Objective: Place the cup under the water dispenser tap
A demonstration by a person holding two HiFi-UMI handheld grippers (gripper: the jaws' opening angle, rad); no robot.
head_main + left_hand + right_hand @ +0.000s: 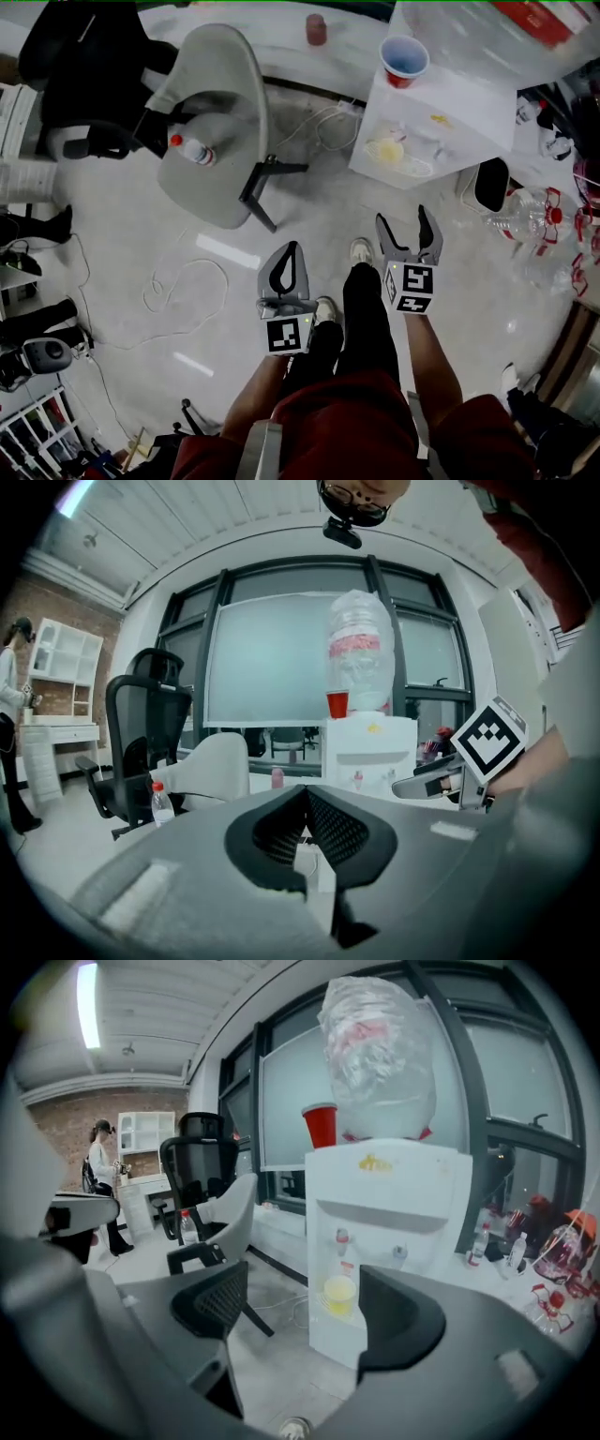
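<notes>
Head view shows the person standing well back from the white water dispenser (441, 103), both tools held low and pointed toward it. The left gripper (291, 251) has its jaws pressed together with nothing between them. The right gripper (403, 220) has its jaws spread wide and is just as empty.

A red plastic cup (404, 61) stands upright on the dispenser's top, beside the clear upturned water jug (375, 1054). A pale yellow cup (339, 1295) sits in the alcove on the drip tray, directly below the red-handled tap (342, 1238). Off to the left, a small clear bottle with a red cap (192, 150) rests on a grey shell chair (211, 122).

My reading is that no cup is in hand, so this is either the approach or the stand-off once the yellow cup is set. If the red cup is the one meant, the next move calls for stepping closer, raising the open right gripper to the dispenser's top and closing on the cup's wall without tipping it.

No writing is legible. A yellow mark (375, 1162) on the dispenser's front and the jug's red band are too blurred to read, and the marker cube (412, 288) carries only black-and-white squares.
</notes>
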